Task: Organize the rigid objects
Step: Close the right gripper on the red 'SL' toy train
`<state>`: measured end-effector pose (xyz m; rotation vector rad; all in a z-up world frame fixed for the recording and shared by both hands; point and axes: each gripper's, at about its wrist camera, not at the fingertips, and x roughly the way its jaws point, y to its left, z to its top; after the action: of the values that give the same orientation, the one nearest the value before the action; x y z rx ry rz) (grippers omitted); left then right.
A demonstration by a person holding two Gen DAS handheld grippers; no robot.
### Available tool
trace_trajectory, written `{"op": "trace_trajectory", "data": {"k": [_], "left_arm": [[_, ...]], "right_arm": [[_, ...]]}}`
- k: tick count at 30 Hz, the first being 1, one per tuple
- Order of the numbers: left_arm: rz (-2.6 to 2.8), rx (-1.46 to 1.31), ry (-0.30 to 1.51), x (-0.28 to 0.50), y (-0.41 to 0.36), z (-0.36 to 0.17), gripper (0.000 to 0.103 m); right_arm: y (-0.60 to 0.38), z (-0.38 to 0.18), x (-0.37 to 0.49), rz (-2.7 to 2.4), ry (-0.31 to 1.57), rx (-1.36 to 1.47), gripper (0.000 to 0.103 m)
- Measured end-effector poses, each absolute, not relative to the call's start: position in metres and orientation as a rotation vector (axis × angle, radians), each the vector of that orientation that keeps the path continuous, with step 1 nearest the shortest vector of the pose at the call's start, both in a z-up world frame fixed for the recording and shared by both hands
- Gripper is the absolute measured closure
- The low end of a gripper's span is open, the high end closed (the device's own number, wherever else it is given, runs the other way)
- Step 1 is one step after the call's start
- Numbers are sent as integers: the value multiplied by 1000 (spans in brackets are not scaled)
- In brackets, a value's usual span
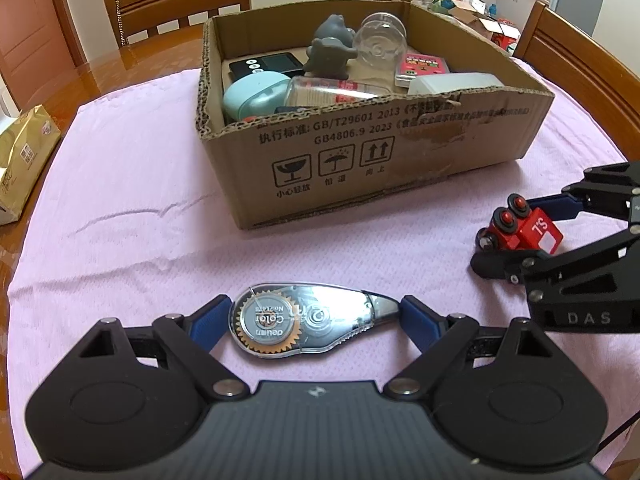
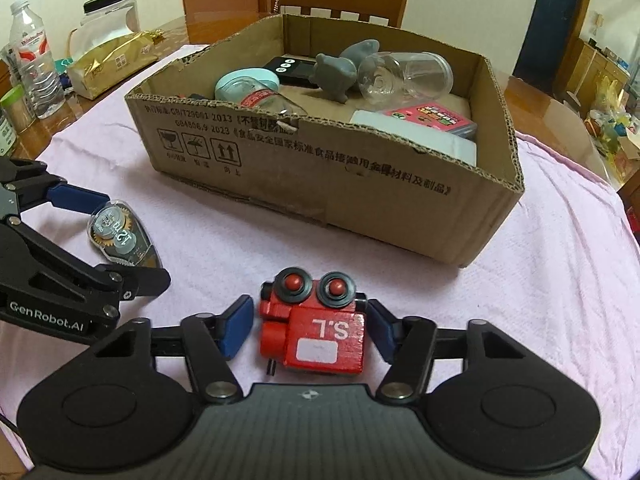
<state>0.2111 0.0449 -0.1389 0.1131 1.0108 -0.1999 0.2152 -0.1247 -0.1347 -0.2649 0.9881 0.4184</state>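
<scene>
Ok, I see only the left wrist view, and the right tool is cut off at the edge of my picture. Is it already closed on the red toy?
Observer: Not fully. The right tool straddles the red toy, which stands on the pink cloth. Its right pad looks to be against the toy, but beside its left pad a thin gap shows.
Operator: Thank you. And what is behind the gold tissue pack? My picture ends there.
Observer: Beside the gold tissue pack, a water bottle stands upright, and a clear jar with a black lid stands behind the pack.
</scene>
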Motion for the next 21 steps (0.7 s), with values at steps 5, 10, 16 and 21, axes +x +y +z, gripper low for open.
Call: {"op": "trace_trajectory", "data": {"k": [5,10,16,21], "left_arm": [[-213,127,1024,214,45,-137,14],[-255,159,1023,214,44,-127,14],[-346,185,1022,213,45,-92,14],[-404,217,969,219,41,-54,14]], "right_arm": [[-123,-134,217,416,998,-274,42],[-124,-127,216,440,1000,-293,42],[-132,-105,216,490,1004,-313,42],[-144,-73,218,532,973,-332,42]]}}
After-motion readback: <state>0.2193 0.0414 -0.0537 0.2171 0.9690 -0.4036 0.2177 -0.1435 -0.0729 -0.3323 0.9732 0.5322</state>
